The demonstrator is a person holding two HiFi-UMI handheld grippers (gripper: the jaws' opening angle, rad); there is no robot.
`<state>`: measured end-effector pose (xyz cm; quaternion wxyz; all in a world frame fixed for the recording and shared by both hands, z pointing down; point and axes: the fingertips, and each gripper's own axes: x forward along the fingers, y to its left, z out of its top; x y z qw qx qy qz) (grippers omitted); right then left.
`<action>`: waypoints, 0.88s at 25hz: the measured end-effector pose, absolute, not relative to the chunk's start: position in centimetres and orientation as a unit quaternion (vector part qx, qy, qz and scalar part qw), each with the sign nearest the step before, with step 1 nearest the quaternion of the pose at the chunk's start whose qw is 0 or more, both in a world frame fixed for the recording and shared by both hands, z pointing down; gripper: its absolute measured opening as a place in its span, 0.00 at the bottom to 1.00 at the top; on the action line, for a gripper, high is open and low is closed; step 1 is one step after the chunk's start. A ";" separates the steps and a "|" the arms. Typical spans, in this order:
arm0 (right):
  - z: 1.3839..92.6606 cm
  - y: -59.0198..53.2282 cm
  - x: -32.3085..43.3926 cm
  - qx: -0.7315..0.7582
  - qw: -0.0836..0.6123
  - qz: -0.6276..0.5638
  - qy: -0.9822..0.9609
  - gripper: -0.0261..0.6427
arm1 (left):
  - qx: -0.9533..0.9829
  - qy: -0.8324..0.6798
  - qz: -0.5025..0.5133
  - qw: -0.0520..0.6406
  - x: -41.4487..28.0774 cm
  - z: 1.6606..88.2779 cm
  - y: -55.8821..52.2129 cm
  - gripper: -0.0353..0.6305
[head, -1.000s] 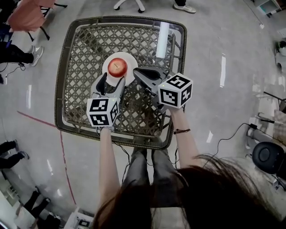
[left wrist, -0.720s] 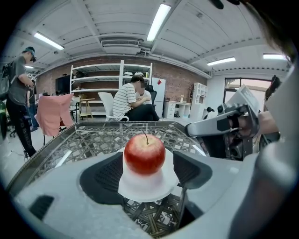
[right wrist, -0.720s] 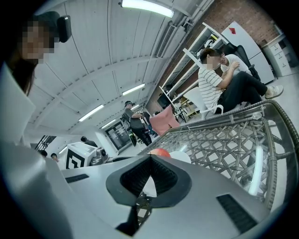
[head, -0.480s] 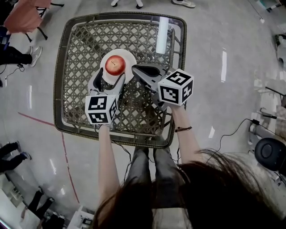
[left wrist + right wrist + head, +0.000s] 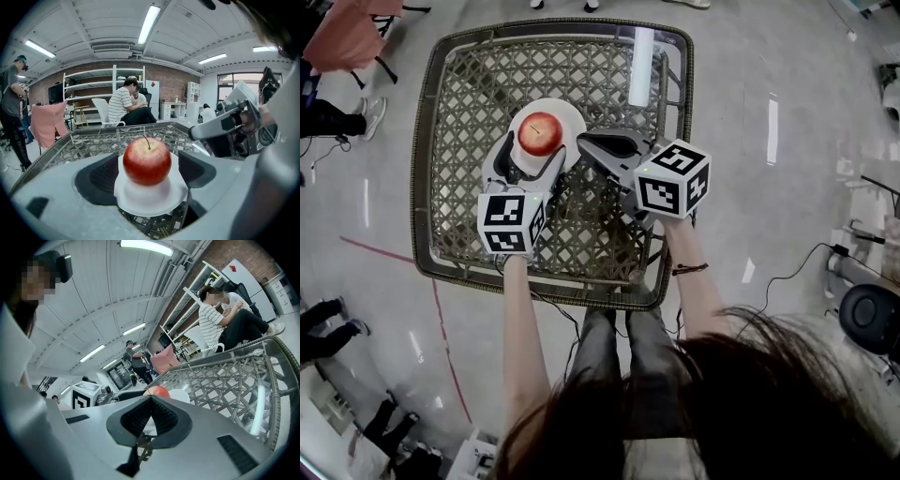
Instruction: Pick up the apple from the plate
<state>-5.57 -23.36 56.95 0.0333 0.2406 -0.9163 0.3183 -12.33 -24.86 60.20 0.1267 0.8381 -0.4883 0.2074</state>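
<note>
A red apple stands on a small white plate at the middle of the woven table. My left gripper is at the plate's near edge. Its jaws have just been opening and now stand wide. In the left gripper view the apple sits between the two black pads, and there is a gap on the right side. The plate lies under it. My right gripper hovers just right of the plate with its jaws shut and empty. From its view the apple peeks over the jaws.
The table is a square lattice of wicker under a glass top with a raised rim. A bright strip of light shows near its far right corner. People stand and sit around it, with pink cloth at far left.
The left gripper's jaws have spread wider and now flank the apple more closely. The right gripper has stayed beside the plate, still shut.
</note>
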 end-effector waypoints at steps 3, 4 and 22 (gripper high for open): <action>57.2 -23.4 -5.5 0.241 0.034 0.321 -0.915 0.05 | 0.843 -0.480 0.211 0.118 -12.0 60.3 -25.2 0.65; 57.3 -23.4 -5.5 0.241 0.034 0.321 -0.915 0.05 | 0.845 -0.477 0.212 0.115 -11.9 60.3 -25.2 0.65; 57.9 -24.3 -5.3 0.243 0.027 0.329 -0.912 0.05 | 0.859 -0.448 0.230 0.094 -11.0 60.9 -26.6 0.67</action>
